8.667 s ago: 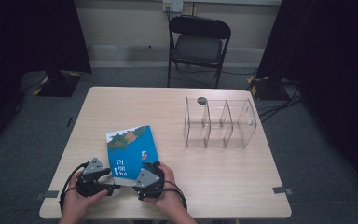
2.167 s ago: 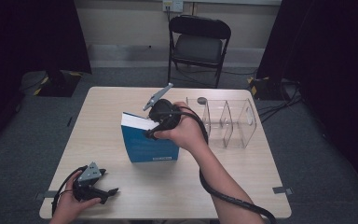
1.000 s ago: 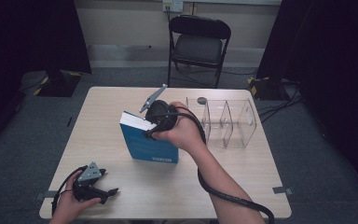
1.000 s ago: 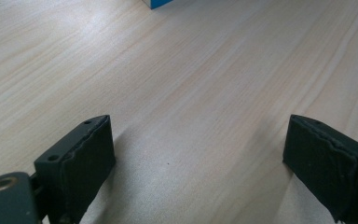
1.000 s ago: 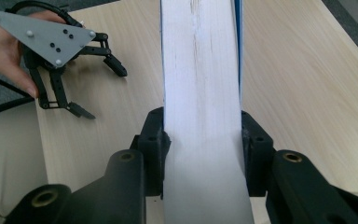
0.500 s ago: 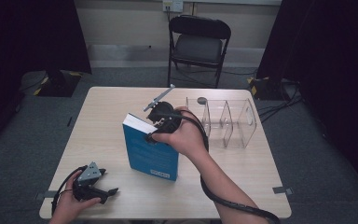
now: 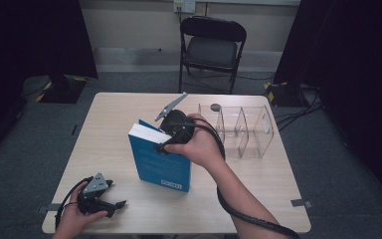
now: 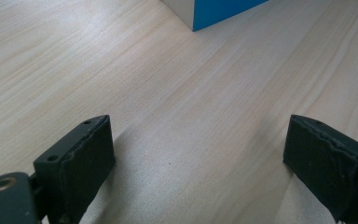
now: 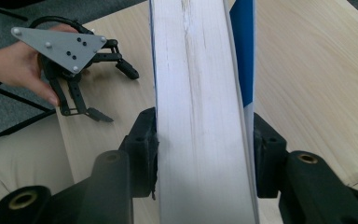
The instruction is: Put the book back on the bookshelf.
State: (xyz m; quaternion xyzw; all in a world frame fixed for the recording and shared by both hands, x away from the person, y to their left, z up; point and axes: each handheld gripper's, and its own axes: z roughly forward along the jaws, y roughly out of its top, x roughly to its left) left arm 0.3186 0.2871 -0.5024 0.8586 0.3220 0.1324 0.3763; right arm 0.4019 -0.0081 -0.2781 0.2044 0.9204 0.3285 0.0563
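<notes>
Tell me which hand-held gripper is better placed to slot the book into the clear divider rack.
Right. The right hand-held gripper already clamps the book beside the rack; the left hand-held gripper sits open at the near table edge.

Black tongs (image 7: 165,144), grey triangular plates (image 7: 97,182)

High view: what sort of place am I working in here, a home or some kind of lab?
Probably a lab or recording room, not a home: black curtains flank a lone table, tape marks sit on the grey carpet, and cables trail past a folding chair.
</notes>
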